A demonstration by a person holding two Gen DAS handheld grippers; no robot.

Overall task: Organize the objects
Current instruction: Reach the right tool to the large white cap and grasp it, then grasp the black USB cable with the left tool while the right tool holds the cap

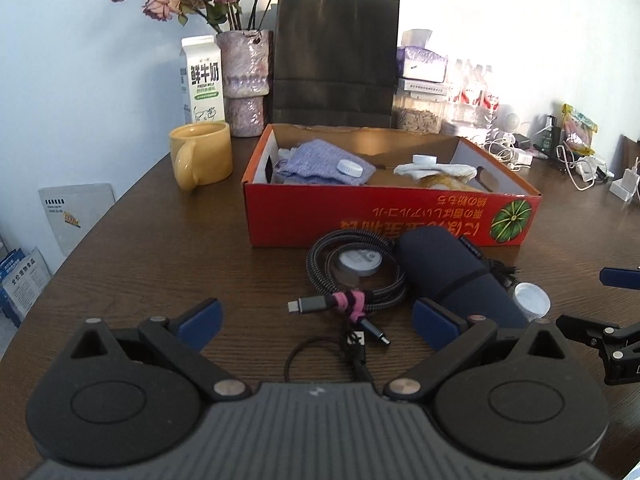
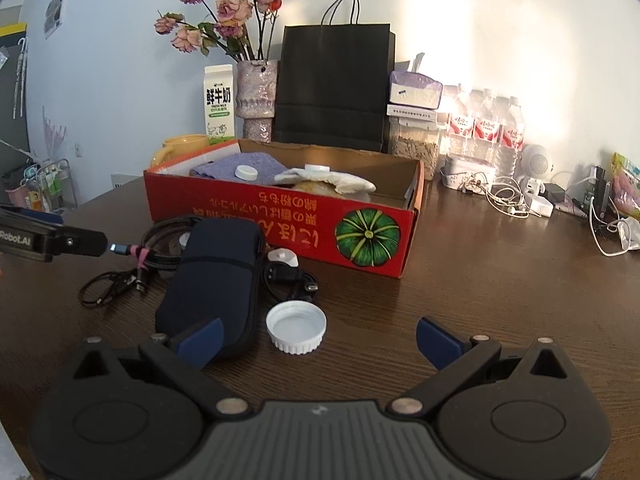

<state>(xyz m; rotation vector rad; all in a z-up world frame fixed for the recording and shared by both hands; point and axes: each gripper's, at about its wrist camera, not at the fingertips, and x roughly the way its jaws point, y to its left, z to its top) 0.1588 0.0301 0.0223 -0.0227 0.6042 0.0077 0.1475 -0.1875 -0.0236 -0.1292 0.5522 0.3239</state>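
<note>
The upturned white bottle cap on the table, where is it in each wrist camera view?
Left wrist: the white cap sits at right of centre, just right of the dark pouch.
Right wrist: the cap lies low at centre, between the open fingers, right of the pouch.
Shared landmark: the red box, behind the cap in both.

Dark wood-grain surface (image 2: 480, 280). Red box (image 2: 280, 220) stands mid-surface. Against its near side: coiled cable (image 1: 352, 276), navy case (image 1: 456, 280), tape roll (image 1: 358, 260) inside the coil. White cap (image 2: 296, 326) lies open side up near the case; thin black cords (image 2: 290, 278) beside it. Along the far edge: yellow mug (image 1: 202, 154), milk carton (image 1: 200, 80), vase (image 1: 244, 84), black bag (image 1: 334, 60), seed jar (image 2: 416, 146), water bottles (image 2: 486, 128). Chargers and white cables (image 2: 516, 200) clutter the far right corner.
</note>
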